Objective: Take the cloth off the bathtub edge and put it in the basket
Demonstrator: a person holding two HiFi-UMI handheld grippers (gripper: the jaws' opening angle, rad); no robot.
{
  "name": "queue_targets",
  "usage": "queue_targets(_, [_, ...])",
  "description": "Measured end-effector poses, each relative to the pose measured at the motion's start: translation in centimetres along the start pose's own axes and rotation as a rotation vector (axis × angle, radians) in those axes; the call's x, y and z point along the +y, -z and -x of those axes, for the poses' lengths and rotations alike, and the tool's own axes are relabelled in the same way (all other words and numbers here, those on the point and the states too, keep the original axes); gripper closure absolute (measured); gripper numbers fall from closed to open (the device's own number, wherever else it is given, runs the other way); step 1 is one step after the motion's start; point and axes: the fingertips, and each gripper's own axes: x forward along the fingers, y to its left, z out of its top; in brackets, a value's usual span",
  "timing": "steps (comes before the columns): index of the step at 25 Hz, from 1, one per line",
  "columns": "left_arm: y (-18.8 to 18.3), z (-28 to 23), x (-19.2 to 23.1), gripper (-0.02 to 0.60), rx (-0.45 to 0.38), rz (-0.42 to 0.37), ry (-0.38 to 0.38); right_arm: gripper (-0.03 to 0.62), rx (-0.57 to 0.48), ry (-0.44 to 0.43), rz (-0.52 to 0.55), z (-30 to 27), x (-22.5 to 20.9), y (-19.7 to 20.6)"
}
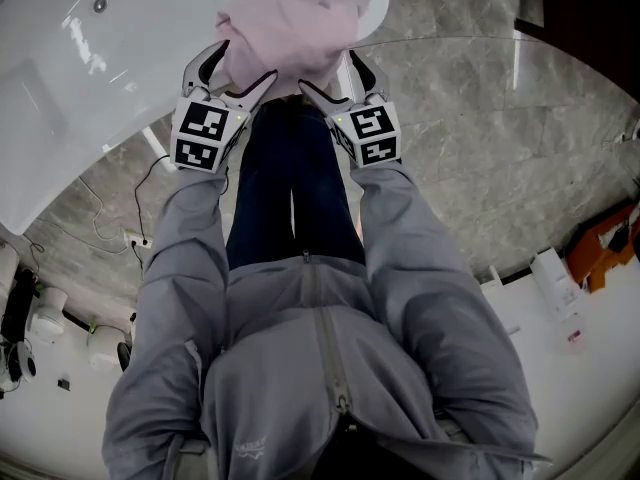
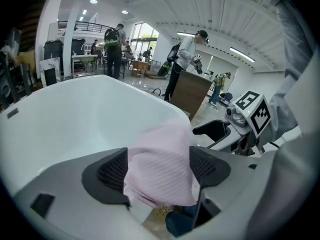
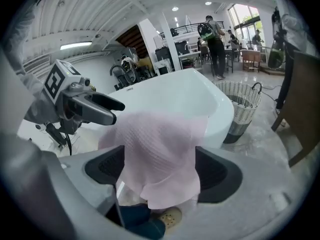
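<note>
A pale pink cloth [image 1: 290, 28] hangs over the rim of the white bathtub [image 1: 90, 68], right in front of me. My left gripper [image 1: 245, 60] stands at the cloth's left lower part and my right gripper [image 1: 330, 73] at its right lower part. In the left gripper view the cloth [image 2: 160, 164] hangs between the wide-spread pads of the left gripper [image 2: 159, 171], which is open. The right gripper view shows the same: the cloth [image 3: 160, 149] droops between the parted pads of the right gripper [image 3: 159, 171], also open. A wicker basket [image 3: 242, 106] stands on the floor by the tub's end.
My legs and a shoe [image 3: 170, 216] are below the grippers, close to the tub. Cables [image 1: 120, 218] and white containers [image 1: 555, 278] lie on the marble floor. People [image 2: 187, 59] stand beyond the tub, near a brown cabinet [image 2: 192, 96].
</note>
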Motion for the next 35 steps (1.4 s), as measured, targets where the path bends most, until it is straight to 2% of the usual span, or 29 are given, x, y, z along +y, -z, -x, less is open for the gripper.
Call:
queue_targets(11, [1.7, -2.9, -0.6, 0.202, 0.232, -0.06, 0.097, 0.163, 0.189, -0.041, 0.015, -3.7, -0.5, 5.6])
queue_targets(19, [2.4, -3.9, -1.2, 0.202, 0.313, -0.109, 0.111, 0.163, 0.212, -0.072, 0.029, -5.6, -0.6, 5.0])
queue_targets(23, [2.4, -4.2, -1.2, 0.202, 0.32, -0.121, 0.094, 0.167, 0.204, -0.111, 0.006, -5.8, 0.0, 4.0])
queue_targets(24, [2.4, -4.3, -1.2, 0.204, 0.317, -0.121, 0.089, 0.19, 0.196, -0.117, 0.007, -5.8, 0.1, 3.9])
queue_targets(25, [2.4, -4.3, -1.2, 0.204, 0.315, -0.119, 0.084, 0.246, 0.186, -0.123, 0.009, -5.8, 0.3, 3.7])
queue_targets(26, [2.5, -4.2, -1.2, 0.204, 0.313, -0.118, 0.08, 0.354, 0.175, -0.131, 0.007, -5.8, 0.6, 3.5])
queue_targets(27, [2.4, -4.2, -1.1, 0.206, 0.312, -0.118, 0.074, 0.432, 0.163, -0.137, 0.003, -5.7, 0.9, 3.2])
queue_targets(28, [2.3, -4.1, -1.2, 0.209, 0.312, -0.123, 0.068, 0.482, 0.154, -0.139, -0.001, -5.6, 1.1, 3.0])
queue_targets(30, [1.9, -4.1, -1.3, 0.23, 0.309, -0.147, 0.058, 0.527, 0.137, -0.133, -0.007, -5.4, 1.4, 2.7])
queue_targets(35, [1.6, -3.5, -1.6, 0.296, 0.297, -0.197, 0.025, 0.542, 0.129, -0.157, -0.025, -3.7, 2.8, 2.7])
